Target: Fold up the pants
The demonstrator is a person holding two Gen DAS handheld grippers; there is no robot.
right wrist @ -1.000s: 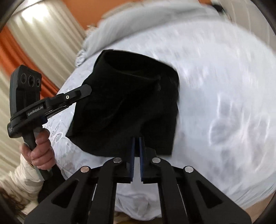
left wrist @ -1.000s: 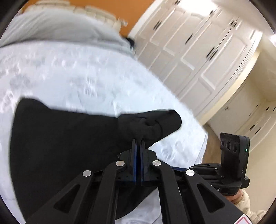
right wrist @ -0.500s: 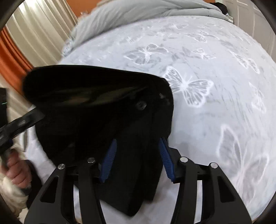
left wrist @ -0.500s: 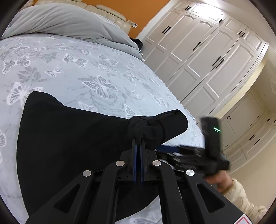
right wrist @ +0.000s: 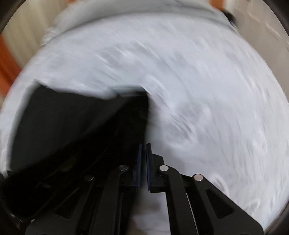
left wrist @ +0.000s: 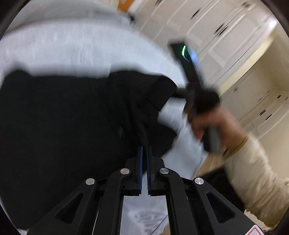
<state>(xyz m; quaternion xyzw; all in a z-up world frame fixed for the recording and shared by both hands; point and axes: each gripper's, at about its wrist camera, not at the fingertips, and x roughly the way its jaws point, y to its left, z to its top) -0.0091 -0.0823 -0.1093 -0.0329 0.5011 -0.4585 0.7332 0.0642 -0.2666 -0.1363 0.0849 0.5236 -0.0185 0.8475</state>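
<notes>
Black pants (left wrist: 63,117) lie spread on the white butterfly-print bed (left wrist: 72,45), all of it motion-blurred. My left gripper (left wrist: 144,147) is shut on a raised fold of the pants near their right end. A hand (left wrist: 207,123) in a cream sleeve holds the other gripper's handle just right of that end. In the right wrist view the pants (right wrist: 72,126) fill the lower left. My right gripper (right wrist: 144,146) is closing, its pads almost together, with the right edge of the cloth running in between the fingertips.
White wardrobe doors (left wrist: 225,36) stand to the right of the bed. Pale curtains (right wrist: 23,36) hang at its left, and a grey duvet (right wrist: 144,9) lies across its far end. Bare sheet (right wrist: 207,90) stretches to the right of the pants.
My right gripper opened around the pants' edge and has come shut on it. My left gripper has sunk toward the bed with its fold. The hand with the other gripper is now closer.
</notes>
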